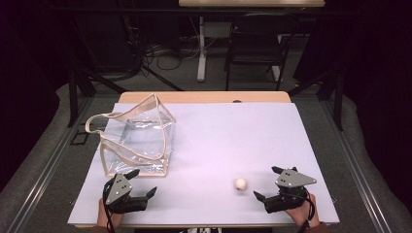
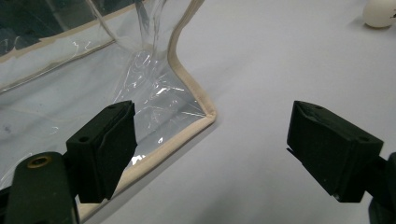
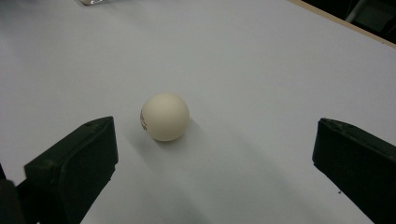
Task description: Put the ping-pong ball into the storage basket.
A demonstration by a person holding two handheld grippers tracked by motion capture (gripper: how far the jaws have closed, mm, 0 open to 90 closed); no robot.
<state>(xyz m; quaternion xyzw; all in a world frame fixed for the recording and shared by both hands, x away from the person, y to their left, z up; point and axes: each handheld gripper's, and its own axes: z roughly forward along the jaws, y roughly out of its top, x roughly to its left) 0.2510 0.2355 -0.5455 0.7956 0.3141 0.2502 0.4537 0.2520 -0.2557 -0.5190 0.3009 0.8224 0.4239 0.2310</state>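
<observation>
A clear plastic tote bag (image 1: 138, 138) with beige trim and handles stands on the left part of the white table top (image 1: 218, 136). Its near corner (image 2: 205, 116) lies just ahead of my left gripper (image 1: 144, 182), which is open and empty by the front edge. A small white ball (image 1: 240, 184) rests on the table at the front right. My right gripper (image 1: 268, 182) is open right of the ball and points at it. In the right gripper view the ball (image 3: 165, 116) lies a little ahead of the wide-apart jaws, nearer the left one.
The ball also appears in the left gripper view's far top right corner (image 2: 380, 13). Beyond the table's far wooden edge (image 1: 204, 97) stand a black chair (image 1: 255, 43) and a desk leg (image 1: 201, 48) with cables on the floor.
</observation>
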